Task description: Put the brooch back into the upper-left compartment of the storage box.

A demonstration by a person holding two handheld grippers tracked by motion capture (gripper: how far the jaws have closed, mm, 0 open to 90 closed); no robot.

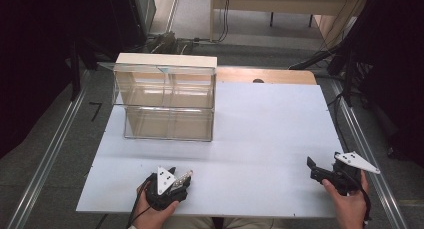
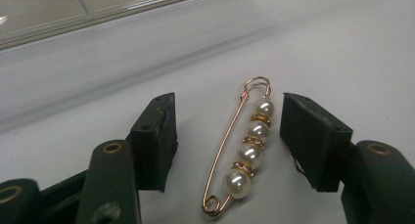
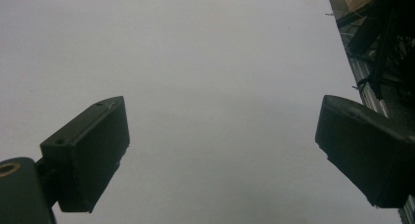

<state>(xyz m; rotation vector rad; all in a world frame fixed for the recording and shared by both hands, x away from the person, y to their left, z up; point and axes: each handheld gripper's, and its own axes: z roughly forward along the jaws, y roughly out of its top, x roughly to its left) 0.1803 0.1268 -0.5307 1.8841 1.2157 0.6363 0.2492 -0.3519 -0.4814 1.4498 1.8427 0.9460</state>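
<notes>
We hold our left gripper low over the near edge of the worktop, toward its near left corner, with our left hand wrapped around its body. In the left gripper view our gripper has its two black jaws set on either side of a pearl pin, a gold safety pin strung with four pearls and small gold spacers between them. The pin lies flat on the white surface, its looped head pointing away from us and its coiled end nearest the camera. Neither pad touches it: the left jaw stands well off the bare wire side, the right jaw sits just beside the pearls with a gap showing, so this gripper is open around the pin and is not gripping it. In the high view the pin shows as a small pale streak at the tips of that gripper. Our right gripper rests near the near right corner of the worktop, held by our right hand, well apart from the pin. In the right gripper view its jaws stand wide apart with bare white worktop between them, so this gripper is open and holds nothing. A clear display case with shelves stands toward the far left corner of the worktop, well apart from both grippers.
</notes>
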